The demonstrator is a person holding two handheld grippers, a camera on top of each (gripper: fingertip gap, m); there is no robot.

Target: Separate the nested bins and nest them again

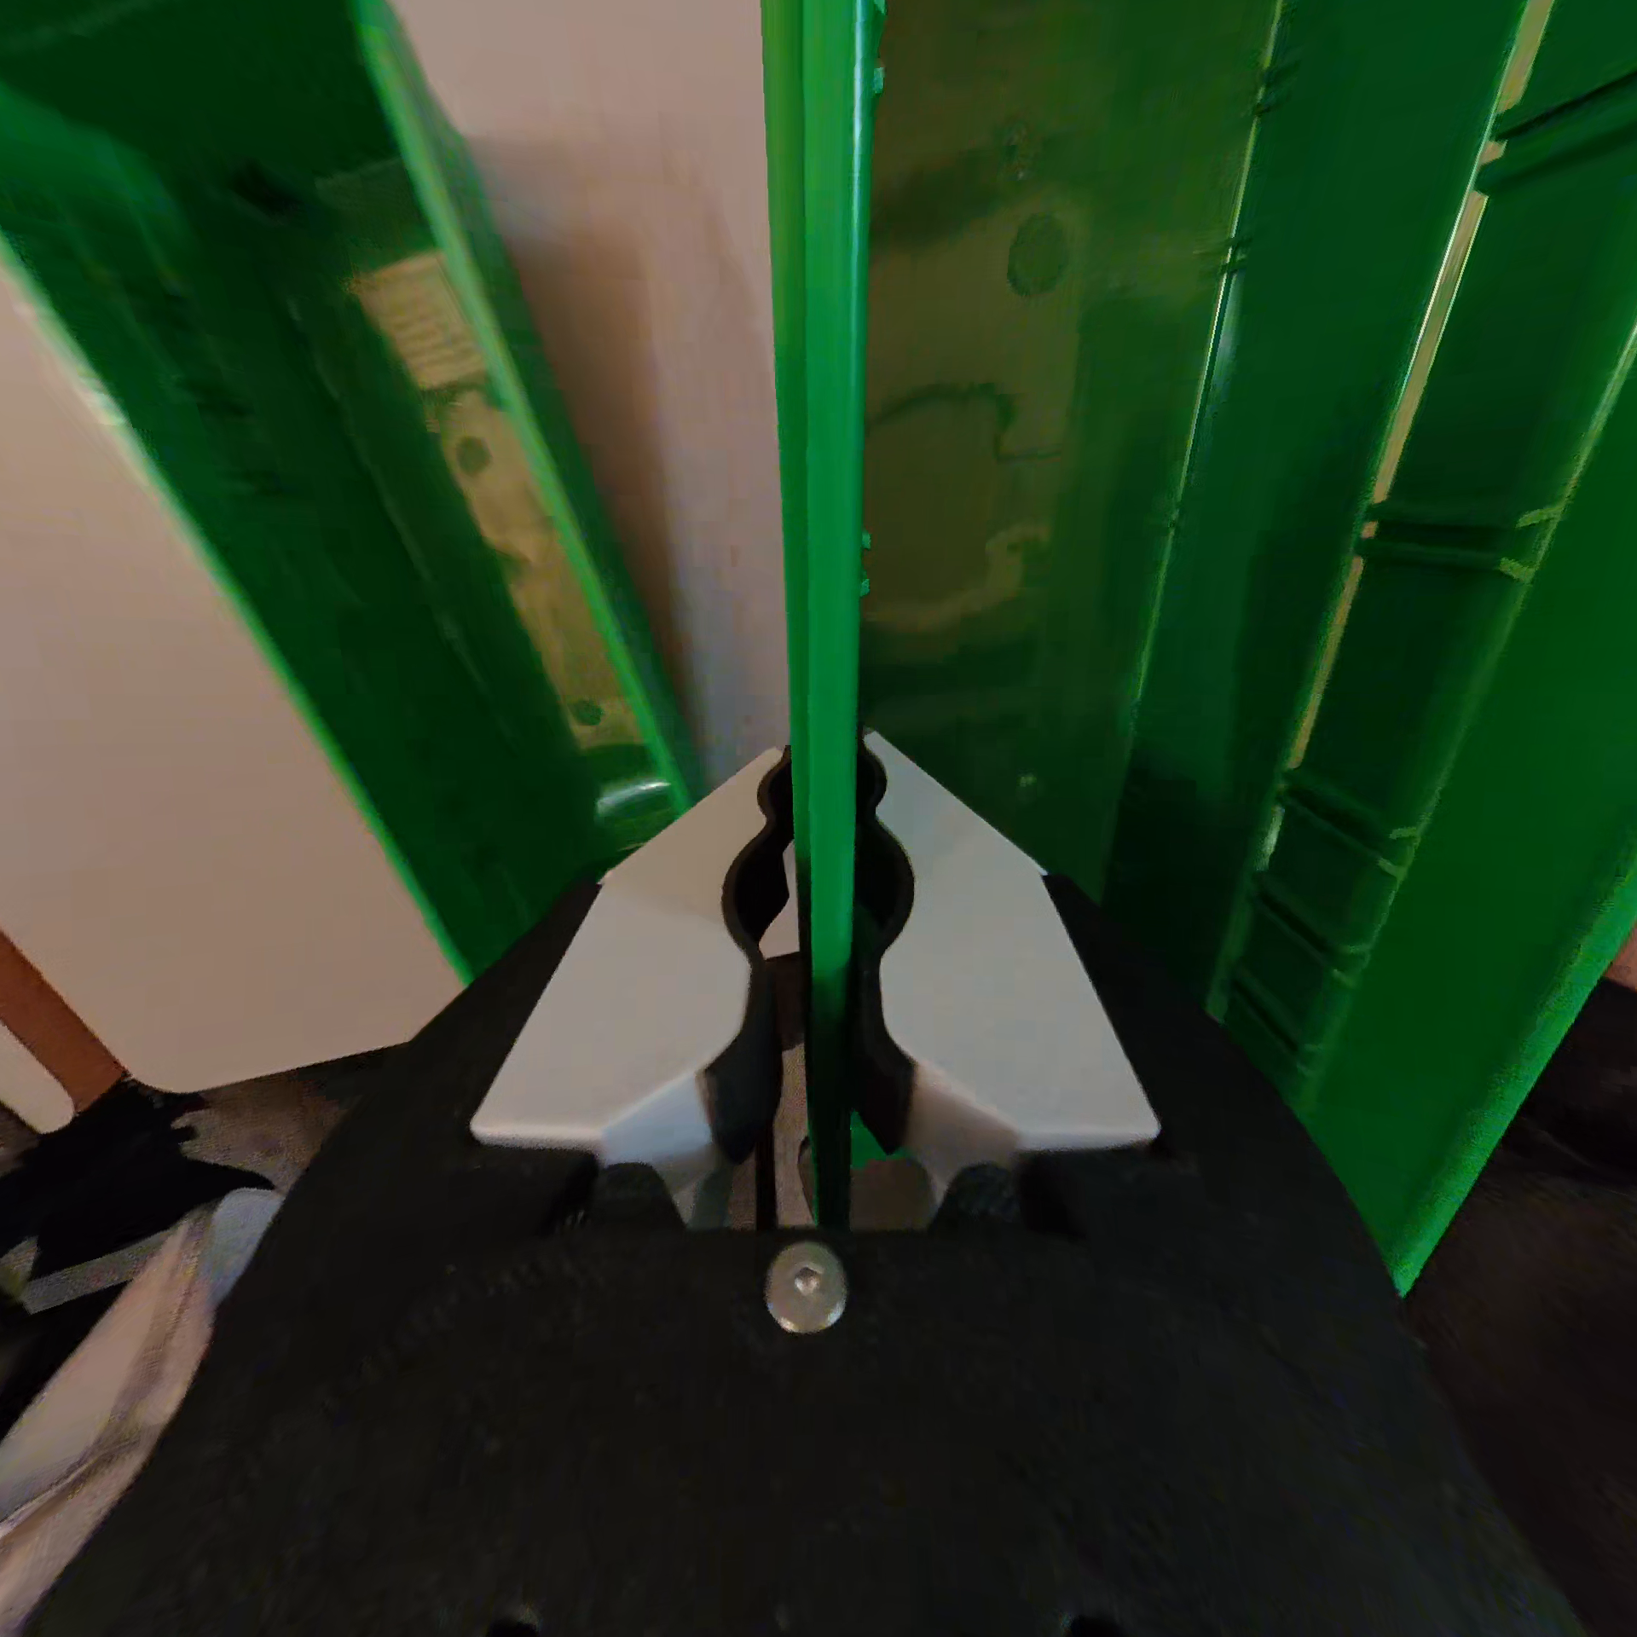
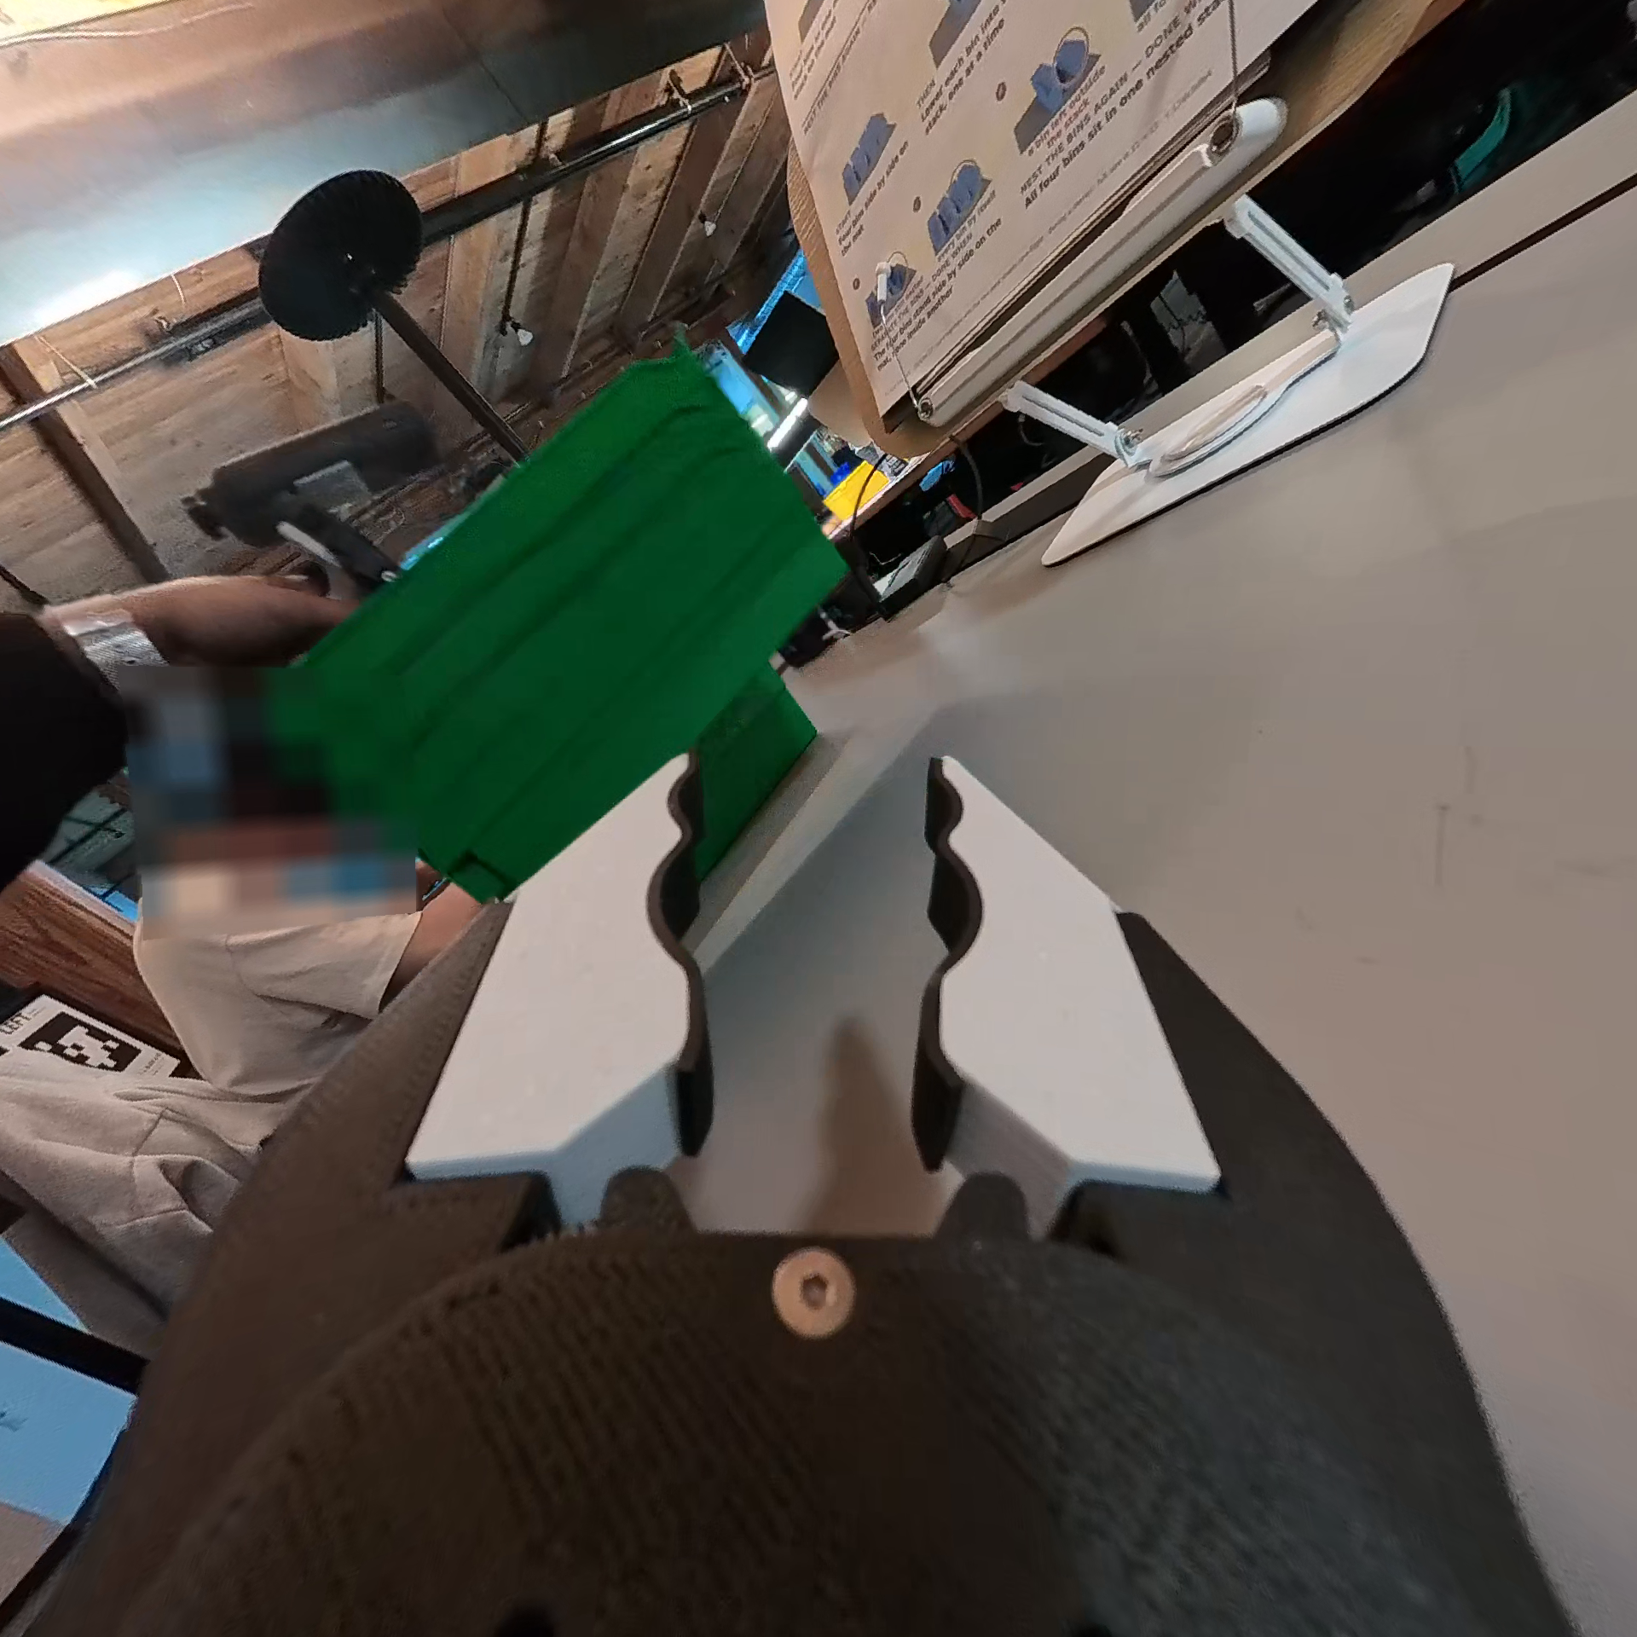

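Note:
My left gripper (image 1: 826, 753) is shut on the thin rim wall of a green bin (image 1: 819, 443); the bin's inside (image 1: 974, 496) opens to the right of that wall. Another green bin (image 1: 372, 496) lies to the left on the pale table, blurred. More green ribbed bin wall (image 1: 1417, 797) fills the right side. In the right wrist view, my right gripper (image 2: 810, 775) is open and empty above the grey table (image 2: 1240, 797). Beyond it the green bin (image 2: 567, 602) is held up off the table, with a second green bin (image 2: 753, 771) below it.
A white stand (image 2: 1284, 416) holding an instruction card (image 2: 974, 177) sits at the table's far side. A person's arm (image 2: 204, 611) and beige clothing (image 2: 266, 992) are at the left. A black wheel-like object (image 2: 341, 257) shows behind.

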